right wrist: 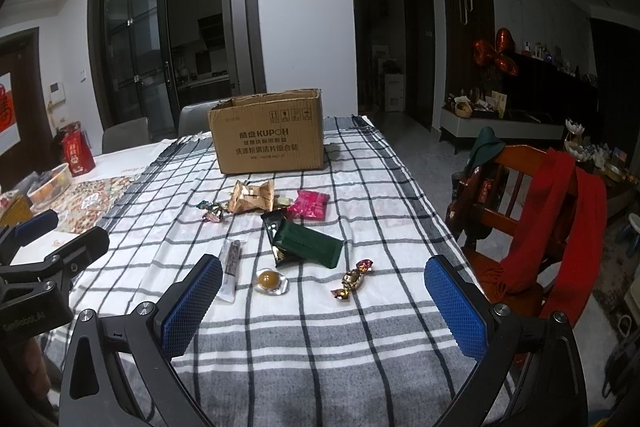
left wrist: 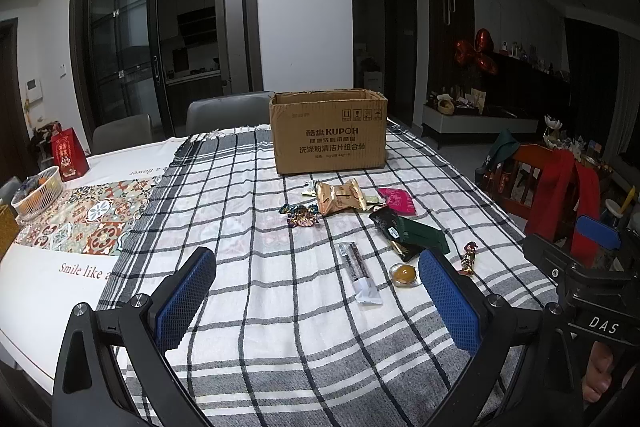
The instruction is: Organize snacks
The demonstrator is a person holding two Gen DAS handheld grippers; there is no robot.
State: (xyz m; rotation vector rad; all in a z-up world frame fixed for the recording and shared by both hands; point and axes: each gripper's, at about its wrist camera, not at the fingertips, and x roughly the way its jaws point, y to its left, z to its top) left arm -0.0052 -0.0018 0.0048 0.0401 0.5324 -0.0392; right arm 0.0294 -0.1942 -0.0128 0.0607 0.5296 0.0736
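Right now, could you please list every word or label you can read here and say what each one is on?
"KUPOH": cardboard box, above Chinese lines, the smallest too small to read.
"Smile like a": white table runner, cut off by the checked cloth.
"DAS": right tongs' housing.
"GenRobot.AI", dim: left tongs' housing.
Snack wrappers: unreadable.

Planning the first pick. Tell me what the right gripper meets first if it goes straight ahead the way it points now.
Judging from its own camera, the open right gripper would first reach the round amber jelly cup or the twisted candy beside it; the dark green packet lies just beyond. Depth is uncertain.
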